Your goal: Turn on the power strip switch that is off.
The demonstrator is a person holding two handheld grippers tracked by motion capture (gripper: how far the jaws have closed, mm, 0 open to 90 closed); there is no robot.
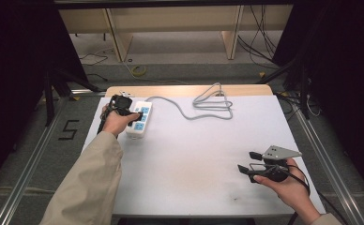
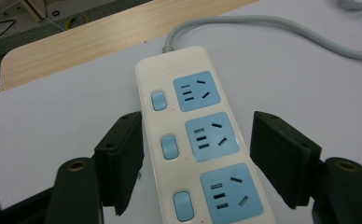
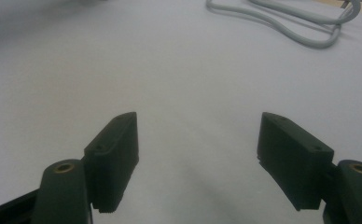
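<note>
Left gripper view looks down on the white power strip (image 2: 198,140), lying at about ten o'clock on the worktop (image 1: 194,154). The left gripper (image 2: 195,154) has its fingers (image 2: 121,154) spread either side, not pressing. Looks like a release or pre-grasp. Right gripper (image 1: 246,161), at four o'clock, hangs spread over bare surface. Next move needs squaring up, then closing.

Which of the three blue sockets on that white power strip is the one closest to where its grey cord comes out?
The top blue socket in the left gripper view, directly below the grey cord.
</note>
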